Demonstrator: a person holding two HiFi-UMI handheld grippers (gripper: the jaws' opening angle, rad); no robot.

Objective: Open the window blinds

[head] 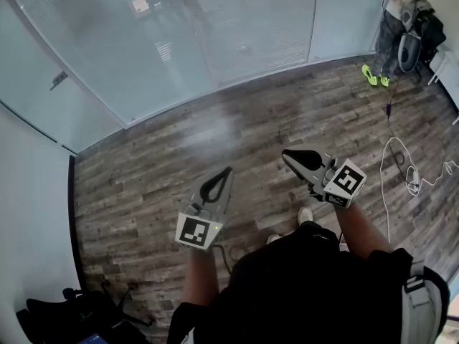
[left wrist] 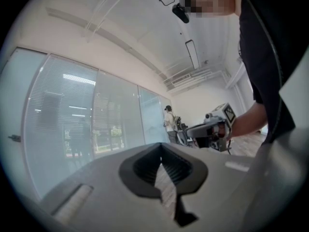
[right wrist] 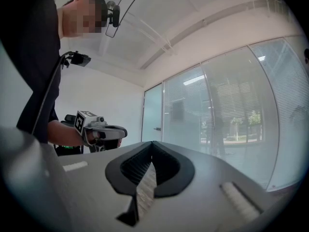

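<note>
The blinds (head: 251, 27) hang in the glass wall (head: 337, 13) in front of the person. They are lowered over the panes, and the slats lie so close that the outside shows only dimly through them. In my judgement the task is not yet begun: nothing on the blinds is touched, and all the work is left.

Both tools are well apart from the blinds, above the wooden floor (head: 158, 163). The left gripper (head: 226, 173) has its jaws pressed together with nothing between them. The right gripper (head: 290, 156) is the same, closed and empty.

I cannot find a cord, wand or knob for the blinds in any view, so the person must probably come near and search for it. Nothing stands between the person and the blinds. At the right end of the blinds another person (head: 396, 27) stands with some equipment. A white cable (head: 399, 165) lies on the floor, away from the blinds. Left of the blinds, a glass door (head: 36, 63) carries a handle (head: 59, 81).
</note>
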